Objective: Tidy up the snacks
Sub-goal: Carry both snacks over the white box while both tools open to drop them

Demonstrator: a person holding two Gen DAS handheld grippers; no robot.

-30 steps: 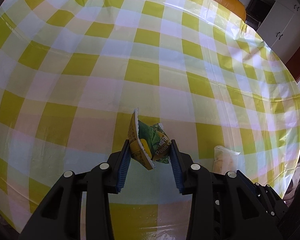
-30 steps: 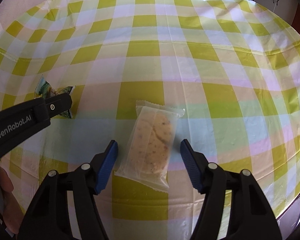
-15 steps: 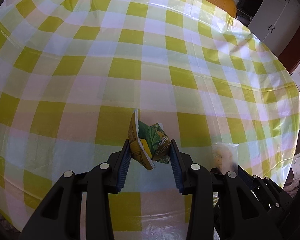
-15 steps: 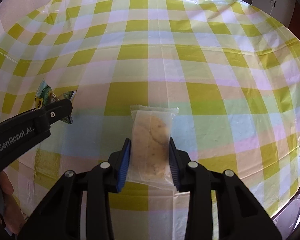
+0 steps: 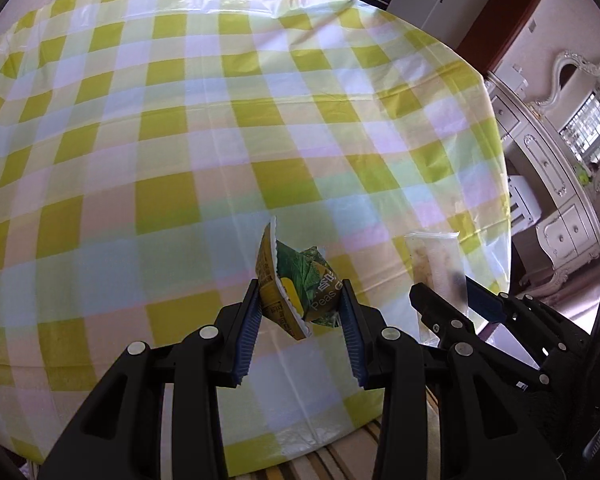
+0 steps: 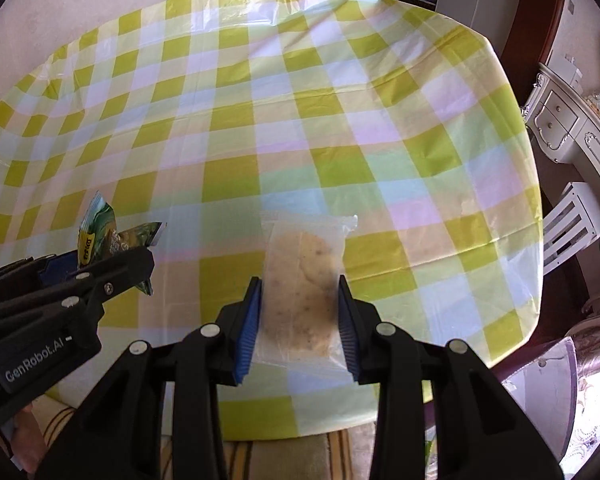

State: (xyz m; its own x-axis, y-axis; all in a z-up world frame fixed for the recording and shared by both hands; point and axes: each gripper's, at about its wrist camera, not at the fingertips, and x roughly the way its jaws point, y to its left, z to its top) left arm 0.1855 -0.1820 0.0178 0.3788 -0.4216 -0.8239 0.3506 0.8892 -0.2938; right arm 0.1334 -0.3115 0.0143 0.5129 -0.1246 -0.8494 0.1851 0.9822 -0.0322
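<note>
Standing over the round table draped in a yellow-and-white checked plastic cloth (image 6: 300,128), I find both hand-held grippers loaded and carried clear of its surface. The left gripper (image 5: 300,312) has its blue-padded jaws narrowed onto a crumpled green-and-yellow foil pea-snack packet (image 5: 296,284), pinched across its lower body so that the serrated top edge stands up beyond the fingertips; gripping low appears meant to keep the loose foil from folding away. The right gripper (image 6: 300,312), just beside the left one on its right, is likewise closed partway on a clear plastic pouch holding a pale speckled biscuit (image 6: 300,280), clamped at both side edges with the sealed end projecting forward of the jaws. Neither snack rests on the cloth. No tray or bin shows ahead of either gripper. In my judgement both items are held side by side for carrying to one gathering place.
</note>
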